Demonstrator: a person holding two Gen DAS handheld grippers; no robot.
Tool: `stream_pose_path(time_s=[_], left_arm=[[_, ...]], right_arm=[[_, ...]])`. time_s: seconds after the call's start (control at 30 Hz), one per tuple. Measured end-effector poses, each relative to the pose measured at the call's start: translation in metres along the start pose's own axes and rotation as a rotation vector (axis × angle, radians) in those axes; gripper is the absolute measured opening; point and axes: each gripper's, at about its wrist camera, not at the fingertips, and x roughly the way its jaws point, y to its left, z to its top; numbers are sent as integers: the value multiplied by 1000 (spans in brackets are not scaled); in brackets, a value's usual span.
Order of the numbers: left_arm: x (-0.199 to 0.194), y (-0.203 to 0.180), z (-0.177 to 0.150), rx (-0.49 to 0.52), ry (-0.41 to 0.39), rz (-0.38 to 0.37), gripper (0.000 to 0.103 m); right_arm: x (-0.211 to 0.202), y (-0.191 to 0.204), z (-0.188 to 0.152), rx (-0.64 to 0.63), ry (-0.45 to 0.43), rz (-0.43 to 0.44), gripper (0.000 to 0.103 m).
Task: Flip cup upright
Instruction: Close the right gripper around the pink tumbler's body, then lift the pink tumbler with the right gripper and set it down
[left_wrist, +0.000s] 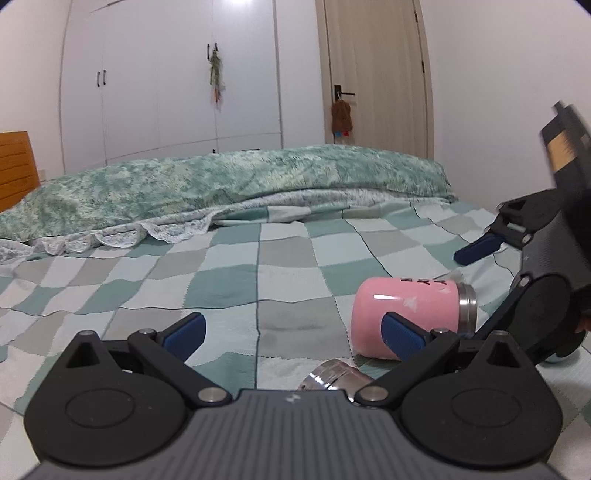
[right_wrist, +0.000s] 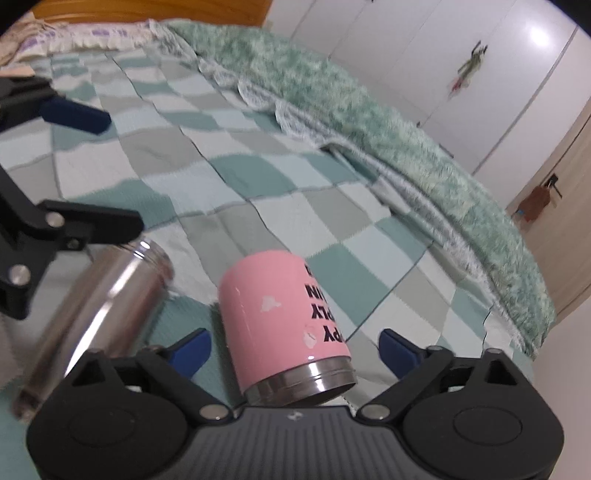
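A pink cup (left_wrist: 406, 314) with a steel rim and black lettering lies on its side on the checkered bedspread (left_wrist: 221, 280). In the right wrist view the cup (right_wrist: 280, 321) lies between my right gripper's open blue-padded fingers (right_wrist: 295, 350), its steel mouth towards the camera. My left gripper (left_wrist: 295, 332) is open and empty, the cup just beyond its right finger. The right gripper also shows in the left wrist view (left_wrist: 517, 258), open around the cup's mouth end. A steel tumbler (right_wrist: 99, 306) lies on its side left of the pink cup; it shows in the left wrist view (left_wrist: 332, 376).
A fluffy green blanket (left_wrist: 221, 184) is bunched along the far side of the bed. White wardrobes (left_wrist: 166, 81) and a door (left_wrist: 376, 74) stand behind it. A wooden headboard (left_wrist: 14, 166) is at the left.
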Motion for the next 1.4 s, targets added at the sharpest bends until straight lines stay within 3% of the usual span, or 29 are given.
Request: stream_pose_path(time_s=[0.17,0.23,0.33,0.5,0.63,0.97,1.17,1.4], left_arm=[[14,-4,-5,31,20,-2,103],[15,-5,-5,30,18,-7,103],[6,-7,-5,33,11,-8,103],[-37,-12,9,19,-18,-1,103],[-93,-24,19,13,-51,6,103],[-220,-56,-2,-13,-43,8,103],[-273,-68,-35,-14,-16,4,103],[-316,-69,-71,-14,7,2,103]], right_arm=[[38,1,-1,-33,60,24,90],[51,8,-2,-75,80,-6,91],[39,15,-7,-101,19,-32,89],[-15,28,-19,-170,-53,-104,87],[-83,32,-29,-180,-102,-115,85],[-229,90,-71,-268,-208,-56,85],[-273,137,-96,-350,-192,5,85],[-287,175,-118,-376,-103,61,85]])
